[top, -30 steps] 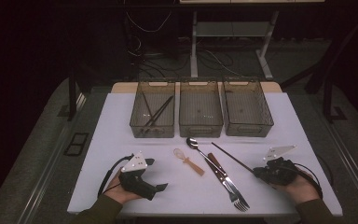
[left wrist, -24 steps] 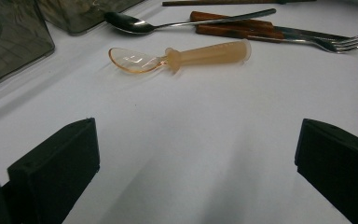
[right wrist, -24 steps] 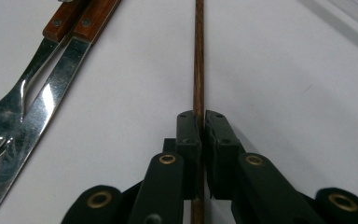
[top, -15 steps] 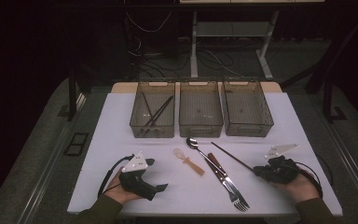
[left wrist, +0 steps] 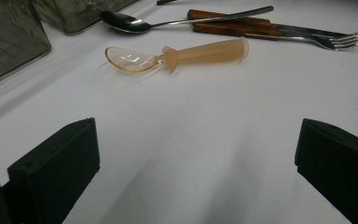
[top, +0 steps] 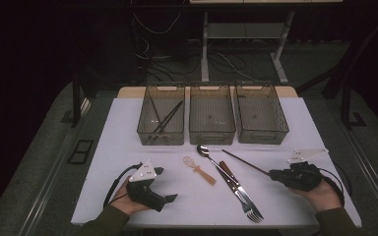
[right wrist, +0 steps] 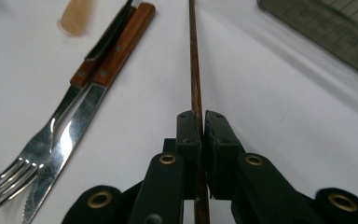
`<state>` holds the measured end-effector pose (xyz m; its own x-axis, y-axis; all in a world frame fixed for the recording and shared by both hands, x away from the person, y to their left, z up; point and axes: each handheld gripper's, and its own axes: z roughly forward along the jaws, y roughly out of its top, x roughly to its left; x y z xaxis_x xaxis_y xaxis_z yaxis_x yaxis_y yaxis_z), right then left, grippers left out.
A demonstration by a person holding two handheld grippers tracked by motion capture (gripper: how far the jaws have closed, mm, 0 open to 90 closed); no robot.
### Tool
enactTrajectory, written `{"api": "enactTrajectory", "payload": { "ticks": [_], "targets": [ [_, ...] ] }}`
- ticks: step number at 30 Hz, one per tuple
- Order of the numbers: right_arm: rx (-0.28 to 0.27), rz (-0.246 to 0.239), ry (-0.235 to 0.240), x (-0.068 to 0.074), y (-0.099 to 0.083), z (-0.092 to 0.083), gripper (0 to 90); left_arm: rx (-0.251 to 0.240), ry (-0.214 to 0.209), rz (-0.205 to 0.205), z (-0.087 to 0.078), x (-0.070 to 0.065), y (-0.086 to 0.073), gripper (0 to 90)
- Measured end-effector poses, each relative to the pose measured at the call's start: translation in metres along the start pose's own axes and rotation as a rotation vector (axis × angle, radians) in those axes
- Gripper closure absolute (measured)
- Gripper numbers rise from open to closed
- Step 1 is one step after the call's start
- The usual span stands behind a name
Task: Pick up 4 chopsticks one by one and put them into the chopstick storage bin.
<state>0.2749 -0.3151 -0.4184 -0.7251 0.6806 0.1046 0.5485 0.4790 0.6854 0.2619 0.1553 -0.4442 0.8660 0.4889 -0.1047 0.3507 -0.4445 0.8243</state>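
The right gripper (right wrist: 200, 122) has its black jaws clamped on a thin brown chopstick (right wrist: 194, 60), which runs straight away over the white table (right wrist: 279, 107). To the left lie a fork (right wrist: 51, 140) and a knife (right wrist: 93, 100) with wooden handles; a mesh bin (right wrist: 335, 28) sits far right
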Motion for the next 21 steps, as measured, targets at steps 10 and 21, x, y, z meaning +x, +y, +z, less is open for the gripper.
{"api": "enactTrajectory", "payload": {
  "ticks": [10, 21],
  "targets": [
    [-0.096, 0.022, 0.025, -0.004, 0.005, -0.016, 85.1, 0.001, -0.002, 0.002, 0.000, 0.000, 0.000, 0.0],
    [-0.152, 0.013, 0.079, -0.003, 0.012, -0.026, 85.0, 0.003, 0.001, -0.002, 0.001, 0.000, 0.000, 0.0]
  ]
}}
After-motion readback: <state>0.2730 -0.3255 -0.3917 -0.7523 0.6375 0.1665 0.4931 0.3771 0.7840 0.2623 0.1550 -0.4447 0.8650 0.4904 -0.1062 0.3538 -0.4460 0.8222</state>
